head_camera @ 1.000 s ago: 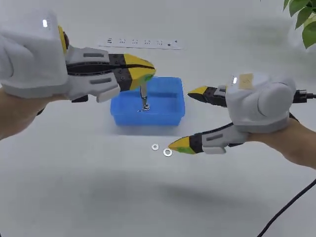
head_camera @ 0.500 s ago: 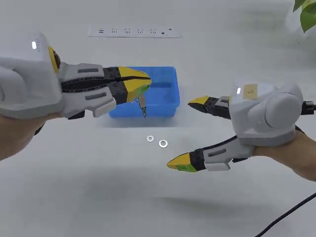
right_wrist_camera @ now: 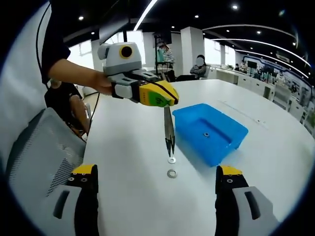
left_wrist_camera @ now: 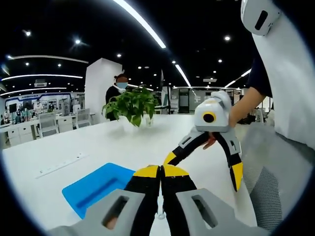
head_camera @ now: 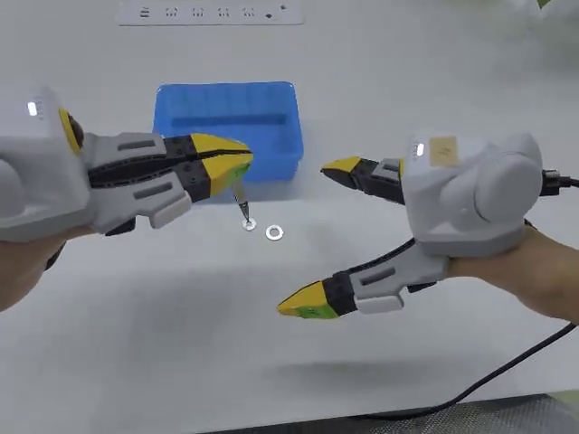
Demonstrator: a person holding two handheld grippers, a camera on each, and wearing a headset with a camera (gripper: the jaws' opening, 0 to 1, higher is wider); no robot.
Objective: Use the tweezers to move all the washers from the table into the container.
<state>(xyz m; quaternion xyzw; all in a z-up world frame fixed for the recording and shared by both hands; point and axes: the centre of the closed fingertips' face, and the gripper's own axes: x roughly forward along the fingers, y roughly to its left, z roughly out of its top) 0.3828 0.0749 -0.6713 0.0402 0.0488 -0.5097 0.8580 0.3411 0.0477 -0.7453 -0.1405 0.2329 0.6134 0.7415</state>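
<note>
My left gripper is shut on steel tweezers that hang down from its jaws; their tips sit just above one washer on the white table. A second washer lies just right of it. The right gripper view shows the same tweezers, both washers and the left gripper above them. The blue container stands behind; a washer lies inside it. My right gripper hangs open to the right of the washers, also in the left gripper view.
A white power strip lies at the table's far edge. A black cable trails from the right gripper over the near right of the table. A potted plant stands on the table, and a person stands behind it.
The left gripper has carried the tweezers out of the blue container and toward me, down to the washers on the table. The right gripper stays open and has drifted slightly nearer.
</note>
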